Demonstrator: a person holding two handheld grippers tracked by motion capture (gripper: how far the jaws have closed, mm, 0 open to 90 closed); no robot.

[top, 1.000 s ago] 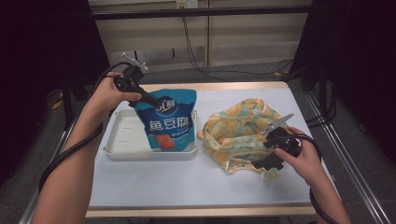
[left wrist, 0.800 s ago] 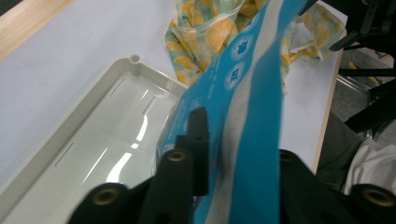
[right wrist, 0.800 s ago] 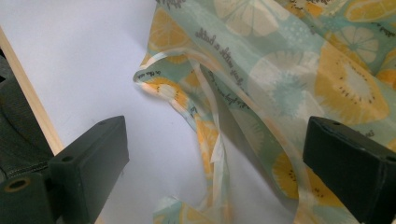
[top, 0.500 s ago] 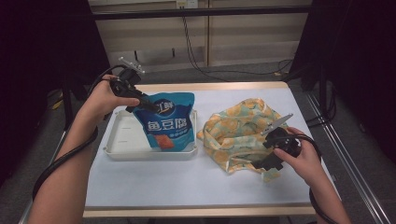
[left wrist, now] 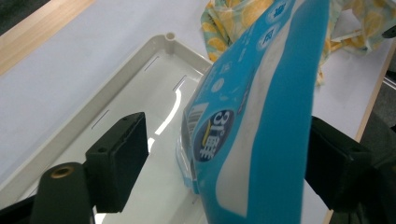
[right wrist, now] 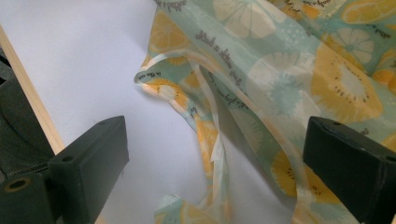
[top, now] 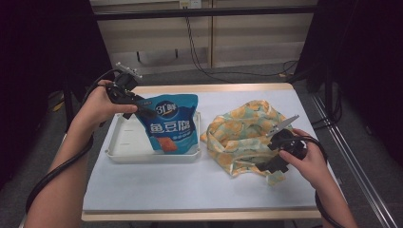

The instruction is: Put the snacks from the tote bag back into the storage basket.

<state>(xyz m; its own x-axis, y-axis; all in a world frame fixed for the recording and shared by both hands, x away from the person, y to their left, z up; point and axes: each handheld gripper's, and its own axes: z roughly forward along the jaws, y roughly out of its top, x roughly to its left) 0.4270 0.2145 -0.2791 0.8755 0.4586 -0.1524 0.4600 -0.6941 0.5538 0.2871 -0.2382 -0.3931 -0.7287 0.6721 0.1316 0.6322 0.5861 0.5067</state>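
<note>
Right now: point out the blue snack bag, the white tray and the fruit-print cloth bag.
blue snack bag (top: 169,127), high view, middle of its printed front.
white tray (top: 124,142), high view, bare floor left of the bag.
fruit-print cloth bag (top: 240,133), high view, middle of the fabric.

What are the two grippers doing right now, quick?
Left gripper: fingers have just been opening, now open, blue snack bag between them, standing in the white tray.
Right gripper: open, holding nothing, over the lemon-print bag.

"鱼豆腐" on blue snack bag (top: 171,124)
</note>
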